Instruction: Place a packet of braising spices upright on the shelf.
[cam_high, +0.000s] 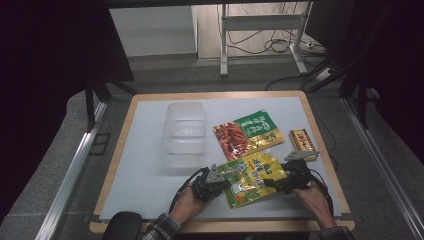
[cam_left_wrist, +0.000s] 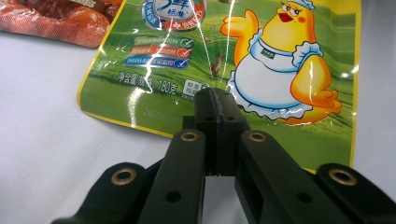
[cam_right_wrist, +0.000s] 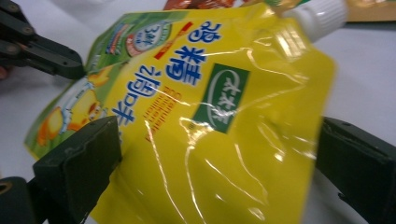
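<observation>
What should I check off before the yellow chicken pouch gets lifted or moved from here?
1. Left hand-held gripper shut at the pouch's edge: ok, jaws are together over the yellow pouch; whether film is pinched between them, cannot tell.
2. Right hand-held gripper closed on the pouch: not ok, jaws stand open on either side of it.
3. White cap on the spout: ok, it is in place.
4. Red snack bag apart from the pouch: cannot tell, their edges lie very close.
5. Clear plastic container upright with its opening free: ok.
6. Small box away from the right hand: not ok, it lies just beyond the gripper.
</observation>
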